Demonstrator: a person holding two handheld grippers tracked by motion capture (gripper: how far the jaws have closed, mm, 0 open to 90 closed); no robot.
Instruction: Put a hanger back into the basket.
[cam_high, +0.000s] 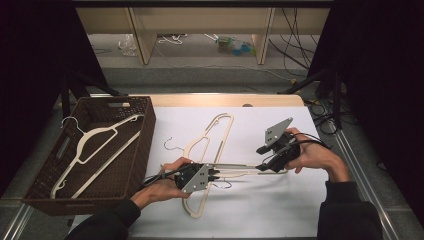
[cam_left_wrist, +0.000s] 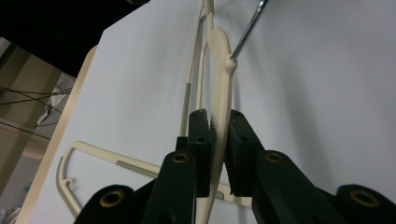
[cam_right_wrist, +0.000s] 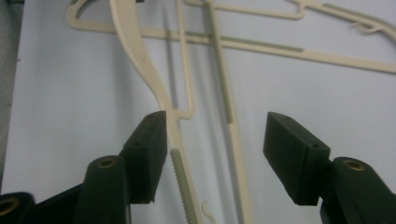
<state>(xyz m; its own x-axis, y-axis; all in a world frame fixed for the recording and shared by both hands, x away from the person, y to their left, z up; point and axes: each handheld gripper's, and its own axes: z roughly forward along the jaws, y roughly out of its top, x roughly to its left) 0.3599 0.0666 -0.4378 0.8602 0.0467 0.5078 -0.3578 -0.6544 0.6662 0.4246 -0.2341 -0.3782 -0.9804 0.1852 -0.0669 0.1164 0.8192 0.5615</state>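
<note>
So the left claw (cam_high: 216, 175) is clamped tight on a cream hanger (cam_left_wrist: 219, 84), low in the middle of the high view, pinching its flat arm edge-on between both pads; the metal hook (cam_left_wrist: 247, 30) pokes up toward the top of the left gripper view. The right claw (cam_high: 261, 159), right of centre, has its jaws spread wide, and the hanger's thin bars run between them without either pad pressing, though the left pad sits just beside one bar. A second cream hanger (cam_high: 212, 135) lies flat on the white counter (cam_high: 260, 210) underneath, crossing the held one, so the two overlap and kinda tangle visually. Over on the left of the frame there's a brown woven basket (cam_high: 145, 140) with a white hanger (cam_high: 95, 145) lying inside. Cables and clutter sit on the floor at the top.
</note>
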